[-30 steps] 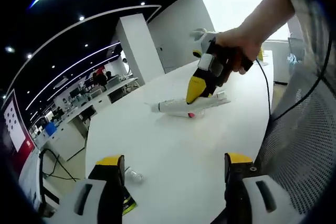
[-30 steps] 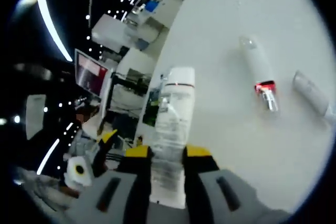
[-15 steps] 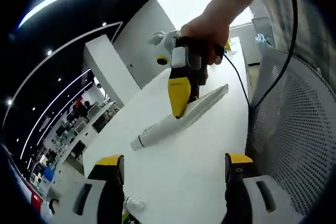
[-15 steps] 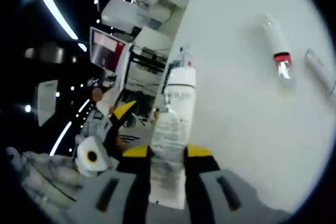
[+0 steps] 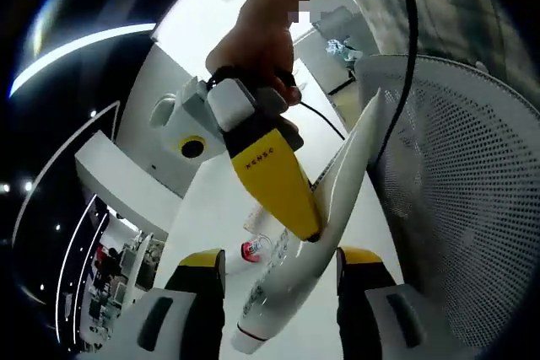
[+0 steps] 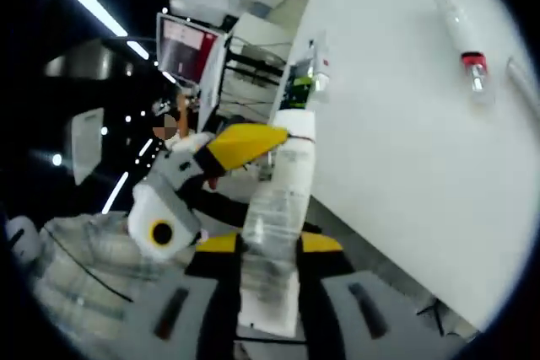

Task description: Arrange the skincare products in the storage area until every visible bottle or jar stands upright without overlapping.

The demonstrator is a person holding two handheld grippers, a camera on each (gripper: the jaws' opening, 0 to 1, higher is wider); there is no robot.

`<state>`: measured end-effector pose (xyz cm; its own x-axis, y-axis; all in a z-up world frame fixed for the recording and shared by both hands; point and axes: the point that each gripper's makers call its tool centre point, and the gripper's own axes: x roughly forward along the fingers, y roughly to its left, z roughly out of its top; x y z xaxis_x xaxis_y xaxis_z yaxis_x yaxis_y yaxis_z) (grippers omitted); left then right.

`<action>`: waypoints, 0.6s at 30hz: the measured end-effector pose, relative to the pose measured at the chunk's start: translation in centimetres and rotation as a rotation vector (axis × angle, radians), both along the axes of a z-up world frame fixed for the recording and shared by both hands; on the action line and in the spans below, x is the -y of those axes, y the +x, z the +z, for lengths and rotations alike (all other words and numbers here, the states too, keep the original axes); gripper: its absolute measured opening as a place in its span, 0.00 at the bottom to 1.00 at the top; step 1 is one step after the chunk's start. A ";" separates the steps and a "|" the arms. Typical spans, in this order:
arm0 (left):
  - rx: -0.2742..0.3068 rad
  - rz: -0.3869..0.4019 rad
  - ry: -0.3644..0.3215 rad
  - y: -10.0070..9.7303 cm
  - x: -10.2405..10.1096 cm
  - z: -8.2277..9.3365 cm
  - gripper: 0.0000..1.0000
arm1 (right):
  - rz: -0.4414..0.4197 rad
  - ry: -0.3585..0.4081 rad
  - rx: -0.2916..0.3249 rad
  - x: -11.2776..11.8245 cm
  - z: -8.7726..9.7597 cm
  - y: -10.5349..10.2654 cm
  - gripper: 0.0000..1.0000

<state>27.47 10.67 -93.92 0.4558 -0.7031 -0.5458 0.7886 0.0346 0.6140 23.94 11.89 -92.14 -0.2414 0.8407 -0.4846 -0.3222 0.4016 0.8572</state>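
Compared with a second ago, the right gripper [image 5: 314,223] has carried the white tube [image 5: 314,233] off the table [image 6: 396,132] and up close to the left gripper [image 5: 280,267], where the tube's capped end now lies between the left jaws. In the right gripper view, the left gripper [image 6: 278,137] has closed in beside the tube's cap [image 6: 295,121].

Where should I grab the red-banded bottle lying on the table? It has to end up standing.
Probably the white body of the red-banded bottle, from above, gripper across its width: it lies flat and slender on the table. The right gripper holds a white tube; use the left gripper.
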 end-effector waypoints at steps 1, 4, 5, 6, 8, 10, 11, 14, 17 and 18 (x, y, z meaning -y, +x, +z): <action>-0.013 -0.021 0.036 -0.3 0.1 -0.5 0.39 | 0.021 -0.007 -0.001 0.0 0.0 -0.3 0.22; -0.032 -0.011 0.015 -0.4 0.6 -0.8 0.37 | 0.049 -0.021 0.000 0.0 -0.1 -0.7 0.22; -0.047 -0.013 0.012 -0.6 0.7 -0.9 0.35 | 0.054 -0.022 -0.001 0.0 -0.1 -0.7 0.22; -0.060 -0.024 0.020 -0.9 0.8 -1.1 0.34 | 0.067 -0.032 0.002 0.1 -0.1 -0.9 0.22; -0.044 -0.035 0.030 -1.1 0.9 -1.2 0.33 | 0.079 -0.038 0.003 0.1 -0.1 -1.0 0.23; -0.065 -0.039 0.031 -1.3 1.0 -1.2 0.31 | 0.089 -0.044 -0.007 0.3 0.0 -1.1 0.23; -0.064 -0.039 0.036 -1.4 1.0 -1.1 0.31 | 0.088 -0.043 -0.013 0.3 0.0 -1.2 0.23; -0.071 -0.035 0.038 -1.7 1.1 -0.8 0.27 | 0.083 -0.030 -0.045 0.5 0.4 -1.1 0.25; -0.107 -0.020 -0.002 -1.9 1.1 -0.3 0.23 | 0.037 0.007 -0.104 0.6 1.1 -0.9 0.27; -0.115 -0.013 -0.008 -1.9 1.2 -0.1 0.22 | 0.026 0.016 -0.121 0.6 1.2 -0.8 0.27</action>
<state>25.58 9.50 -94.05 0.3813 -0.7131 -0.5884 0.8543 0.0284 0.5191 23.11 11.29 -90.92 -0.3190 0.8411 -0.4368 -0.2257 0.3802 0.8970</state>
